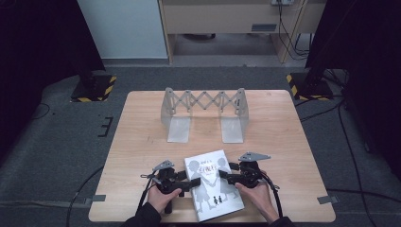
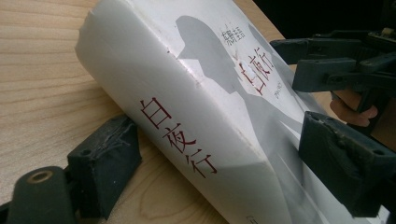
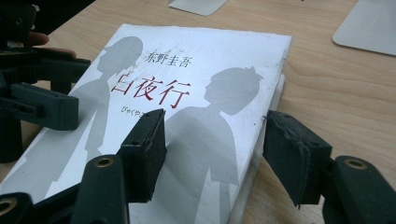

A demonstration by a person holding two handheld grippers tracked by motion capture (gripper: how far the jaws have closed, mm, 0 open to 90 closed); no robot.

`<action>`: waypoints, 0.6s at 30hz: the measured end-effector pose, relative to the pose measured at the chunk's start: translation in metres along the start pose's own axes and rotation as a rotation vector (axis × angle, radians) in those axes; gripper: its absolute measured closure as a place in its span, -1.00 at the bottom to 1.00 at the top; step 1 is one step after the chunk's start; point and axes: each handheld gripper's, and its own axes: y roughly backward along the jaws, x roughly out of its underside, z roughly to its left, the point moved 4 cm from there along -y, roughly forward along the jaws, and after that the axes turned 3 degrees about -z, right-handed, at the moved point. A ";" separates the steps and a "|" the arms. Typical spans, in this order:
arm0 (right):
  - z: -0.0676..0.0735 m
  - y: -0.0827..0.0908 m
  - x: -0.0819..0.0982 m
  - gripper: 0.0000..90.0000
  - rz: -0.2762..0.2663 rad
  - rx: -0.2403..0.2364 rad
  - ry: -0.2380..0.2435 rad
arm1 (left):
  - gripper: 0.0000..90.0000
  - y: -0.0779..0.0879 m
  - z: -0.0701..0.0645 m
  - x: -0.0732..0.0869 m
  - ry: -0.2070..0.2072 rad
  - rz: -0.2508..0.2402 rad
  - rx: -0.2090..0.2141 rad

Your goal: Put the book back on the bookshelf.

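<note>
Both grippers flank the white book (image 1: 213, 185) lying flat at the table's (image 1: 142, 142) near edge, the left gripper (image 2: 205, 163) straddling its spine and the right gripper (image 3: 212, 149) half open over its page edge, neither visibly pinching, likely readying a lift toward the metal rack (image 1: 204, 113).
</note>
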 end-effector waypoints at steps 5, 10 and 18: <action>-0.004 0.000 0.005 -0.35 0.019 -0.006 -0.056 | -0.74 0.000 0.000 0.000 0.000 -0.003 -0.006; -0.004 0.000 0.007 -0.33 0.010 -0.011 -0.071 | -0.74 -0.001 0.000 0.000 0.003 -0.004 -0.004; 0.002 -0.006 0.009 -0.32 0.015 -0.072 -0.092 | -0.76 -0.002 -0.003 0.001 0.010 -0.019 -0.029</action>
